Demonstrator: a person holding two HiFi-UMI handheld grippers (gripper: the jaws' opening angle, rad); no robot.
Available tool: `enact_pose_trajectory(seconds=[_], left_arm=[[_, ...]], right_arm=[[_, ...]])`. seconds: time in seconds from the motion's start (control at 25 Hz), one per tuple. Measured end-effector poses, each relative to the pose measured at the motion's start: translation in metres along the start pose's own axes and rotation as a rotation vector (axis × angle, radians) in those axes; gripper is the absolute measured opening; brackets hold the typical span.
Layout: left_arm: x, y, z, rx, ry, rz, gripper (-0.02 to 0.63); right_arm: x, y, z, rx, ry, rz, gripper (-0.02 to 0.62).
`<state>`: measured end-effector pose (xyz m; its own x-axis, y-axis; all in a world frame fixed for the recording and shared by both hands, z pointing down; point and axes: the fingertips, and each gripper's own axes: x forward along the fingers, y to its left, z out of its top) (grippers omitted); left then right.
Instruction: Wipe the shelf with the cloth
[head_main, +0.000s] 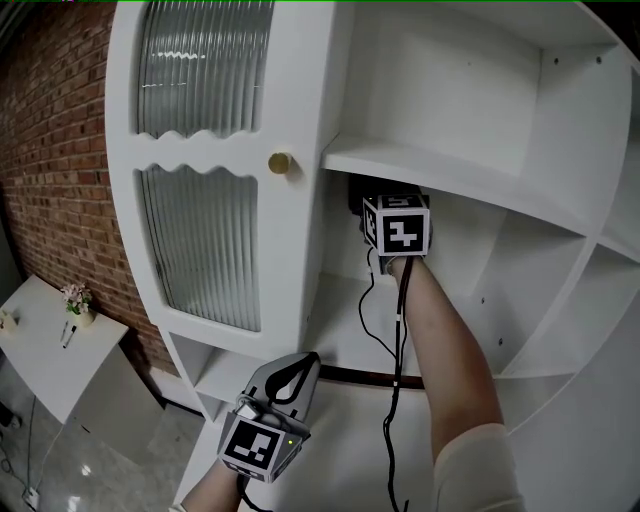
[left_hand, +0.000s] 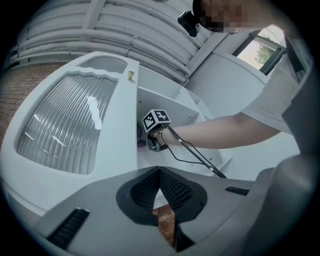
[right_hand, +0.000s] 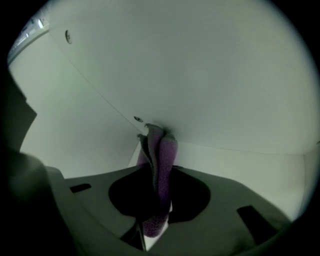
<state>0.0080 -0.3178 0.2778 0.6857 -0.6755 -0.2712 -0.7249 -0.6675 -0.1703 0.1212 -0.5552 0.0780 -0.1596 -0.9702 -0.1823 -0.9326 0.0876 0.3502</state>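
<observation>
Your right claw (right_hand: 156, 192), clamped on the folded purple cloth (right_hand: 162, 152), presses it into the far left corner of the white cabinet shelf (head_main: 345, 325). Your left claw (left_hand: 160, 174) is closed and empty. Wiping seems barely begun.

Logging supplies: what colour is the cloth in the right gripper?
The cloth is purple, clearest in the right gripper view.

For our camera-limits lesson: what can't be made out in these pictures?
Head view: the purple cloth is hidden behind the marker cube of the right gripper.
Right gripper view: the cloth covers where it meets the white shelf wall.
Head view: items on the small white table are too small.
</observation>
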Motion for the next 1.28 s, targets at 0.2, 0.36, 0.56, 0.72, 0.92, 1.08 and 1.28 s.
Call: enact_pose_trajectory(seconds=[0.2, 0.36, 0.56, 0.72, 0.92, 1.08, 1.28], left_arm=[[0.004, -0.010, -0.003, -0.014, 0.005, -0.005, 0.014], [0.009, -0.016, -0.004, -0.027, -0.003, -0.004, 0.014], [0.017, -0.030, -0.005, -0.034, -0.008, -0.014, 0.014], [0.022, -0.043, -0.005, -0.034, -0.003, -0.027, 0.014], [0.029, -0.057, -0.006, -0.031, 0.000, -0.040, 0.014], [0.032, -0.067, -0.007, -0.033, -0.001, -0.046, 0.014], [0.031, -0.069, -0.006, -0.031, 0.004, -0.040, 0.014]], right_arm=[[-0.009, -0.019, -0.003, -0.041, 0.011, -0.032, 0.077], [-0.020, -0.042, -0.010, -0.042, 0.023, -0.069, 0.077], [-0.038, -0.080, -0.020, -0.028, 0.036, -0.127, 0.077], [-0.057, -0.119, -0.030, -0.007, 0.054, -0.198, 0.077], [-0.079, -0.164, -0.042, 0.019, 0.079, -0.304, 0.077], [-0.091, -0.186, -0.047, 0.066, 0.087, -0.369, 0.077], [-0.103, -0.207, -0.053, 0.128, 0.089, -0.465, 0.077]])
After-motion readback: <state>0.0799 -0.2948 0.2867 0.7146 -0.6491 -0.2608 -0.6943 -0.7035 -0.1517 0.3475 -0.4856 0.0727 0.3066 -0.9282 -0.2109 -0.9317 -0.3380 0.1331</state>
